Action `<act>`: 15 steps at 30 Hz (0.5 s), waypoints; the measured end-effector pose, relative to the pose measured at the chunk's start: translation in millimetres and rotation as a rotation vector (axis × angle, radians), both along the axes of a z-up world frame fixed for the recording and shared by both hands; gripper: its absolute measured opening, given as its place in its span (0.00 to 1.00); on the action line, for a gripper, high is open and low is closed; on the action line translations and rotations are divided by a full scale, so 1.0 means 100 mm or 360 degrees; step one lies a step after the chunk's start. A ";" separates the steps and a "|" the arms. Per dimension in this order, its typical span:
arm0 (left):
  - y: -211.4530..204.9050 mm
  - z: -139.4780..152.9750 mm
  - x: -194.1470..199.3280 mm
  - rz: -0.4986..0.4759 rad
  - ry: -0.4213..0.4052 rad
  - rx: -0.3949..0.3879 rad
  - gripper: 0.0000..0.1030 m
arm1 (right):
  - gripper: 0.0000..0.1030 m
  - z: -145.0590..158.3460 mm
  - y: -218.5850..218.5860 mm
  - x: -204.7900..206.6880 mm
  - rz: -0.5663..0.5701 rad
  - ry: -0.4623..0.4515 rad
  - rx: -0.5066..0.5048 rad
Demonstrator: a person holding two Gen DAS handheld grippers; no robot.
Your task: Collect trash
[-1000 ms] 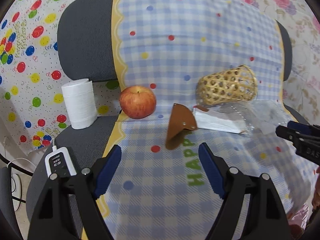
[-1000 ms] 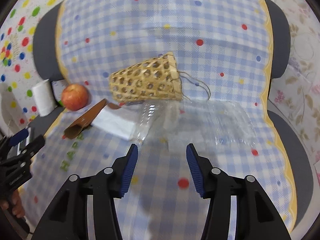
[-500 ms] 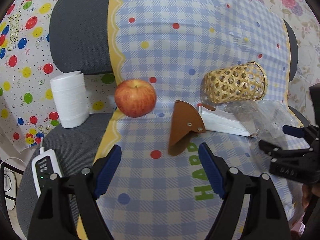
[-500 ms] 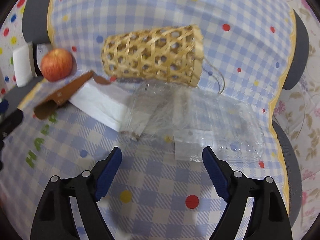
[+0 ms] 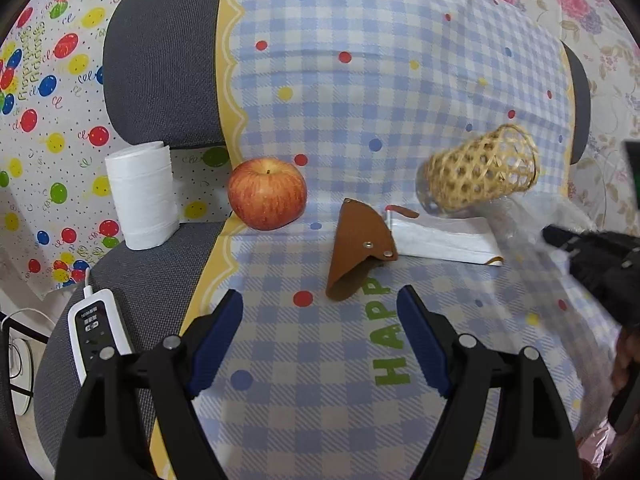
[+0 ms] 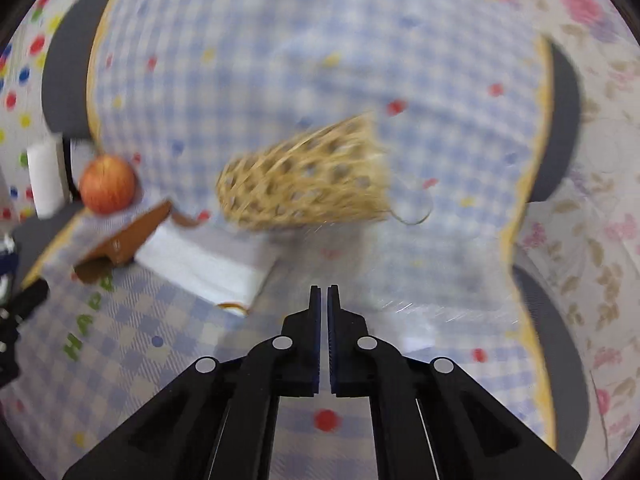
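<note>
A clear plastic wrapper lies on the checked cloth on the chair seat, below a woven bamboo basket lying on its side. My right gripper is shut on the wrapper's near edge; the view is blurred. The wrapper also shows in the left wrist view, by the basket. A white folded packet and a brown leather sheath lie mid-seat. My left gripper is open and empty, hovering near the sheath's near end.
A red apple sits at the back of the seat. A white roll stands on the bare grey seat at left, and a white controller with a cord lies nearer. The chair back rises behind.
My right gripper went from wide open to shut on the wrapper's edge and moved forward. My left gripper shifted slightly; the apple and sheath look closer.
</note>
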State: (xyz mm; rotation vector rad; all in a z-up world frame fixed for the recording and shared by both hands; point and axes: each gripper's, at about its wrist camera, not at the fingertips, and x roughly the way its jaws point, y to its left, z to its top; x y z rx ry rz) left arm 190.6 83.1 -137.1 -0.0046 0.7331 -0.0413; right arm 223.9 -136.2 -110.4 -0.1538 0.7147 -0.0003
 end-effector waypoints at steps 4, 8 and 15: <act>-0.12 0.12 -0.09 -0.0044 -0.0034 -0.0001 0.75 | 0.03 0.31 -0.28 -0.19 0.0002 -0.0049 0.0069; -0.25 0.24 -0.19 -0.0086 -0.0074 0.0004 0.75 | 0.37 0.37 -0.62 -0.36 -0.0061 -0.0058 0.0125; -0.47 0.20 -0.20 -0.0140 -0.0053 0.0028 0.78 | 0.57 -0.15 -0.80 -0.31 -0.0058 0.0126 0.0016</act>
